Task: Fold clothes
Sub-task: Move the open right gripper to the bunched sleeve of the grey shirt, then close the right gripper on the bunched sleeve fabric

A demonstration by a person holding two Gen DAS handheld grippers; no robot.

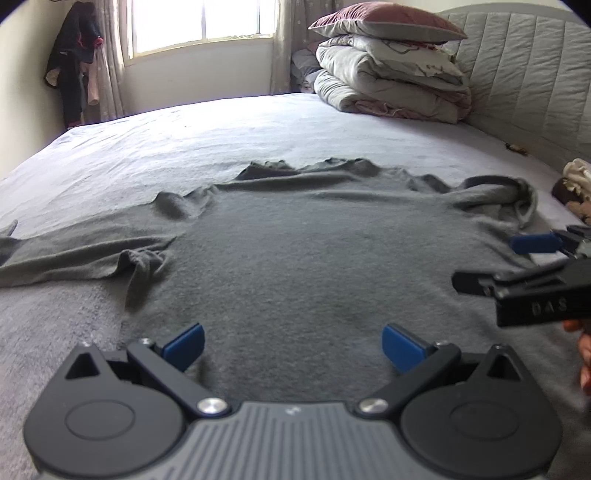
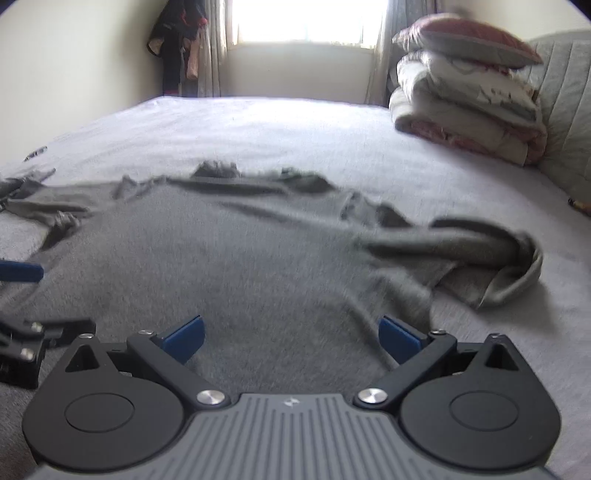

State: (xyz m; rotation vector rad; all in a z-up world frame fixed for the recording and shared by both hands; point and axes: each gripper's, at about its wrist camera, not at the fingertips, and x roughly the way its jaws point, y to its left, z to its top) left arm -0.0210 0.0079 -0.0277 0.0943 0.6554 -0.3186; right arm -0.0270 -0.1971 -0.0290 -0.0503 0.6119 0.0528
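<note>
Item: grey long-sleeved knit sweater (image 1: pixel 295 258), spread face-flat on a pale lilac bedsheet (image 1: pixel 221 136), body directly ahead of and beneath both pairs of fingers. One sleeve lies stretched out past the left finger of the left gripper (image 1: pixel 293 347); the other sleeve (image 2: pixel 480 251) is bunched and doubled back ahead of the right finger of the right gripper (image 2: pixel 291 341).

Left gripper: blue-padded fingers spread wide, nothing between them, low over the sweater's lower body.

Right gripper: fingers likewise spread wide and empty, over the same hem area; it shows side-on beyond the left gripper's right finger.

Beyond the fingertips: stack of folded quilts topped by a maroon pillow (image 1: pixel 388 22), against a quilted grey headboard (image 1: pixel 535 74); bright curtained window (image 1: pixel 203 26).
</note>
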